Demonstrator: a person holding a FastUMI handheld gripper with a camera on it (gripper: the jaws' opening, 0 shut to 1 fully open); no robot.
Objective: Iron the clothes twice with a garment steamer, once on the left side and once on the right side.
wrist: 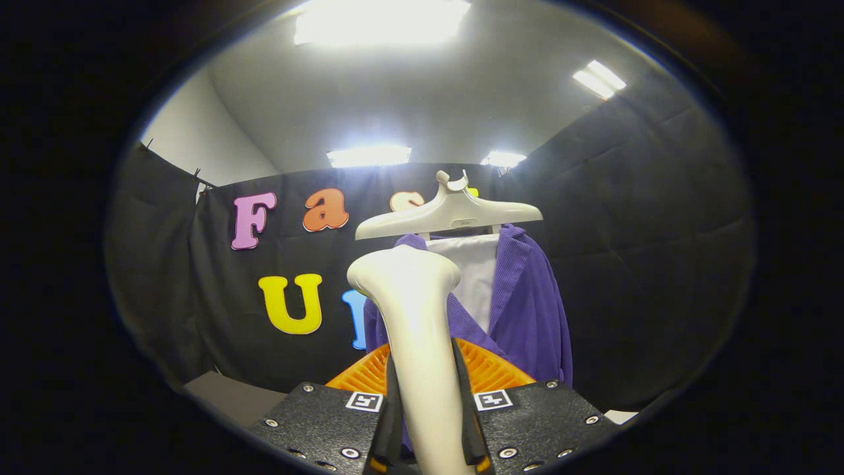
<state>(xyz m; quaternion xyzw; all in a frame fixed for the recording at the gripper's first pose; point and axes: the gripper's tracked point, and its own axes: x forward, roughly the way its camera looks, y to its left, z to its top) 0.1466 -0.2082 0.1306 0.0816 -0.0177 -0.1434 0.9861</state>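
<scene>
The cream plastic garment steamer [422,330] is clamped upright between the jaws [427,422], head pointing toward the purple corduroy jacket [527,316] beyond.

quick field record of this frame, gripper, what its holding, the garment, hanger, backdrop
gripper: shut on the steamer, both fingers pressing its handle
steamer: white, upright between the fingers, head raised in front of the garment
garment: purple jacket over a white inner layer, hanging beyond the steamer
hanger: pale, wide, carrying the jacket at the shoulders
contact: cannot tell whether the steamer head touches the cloth
backdrop: black cloth wall, ceiling lights above
</scene>
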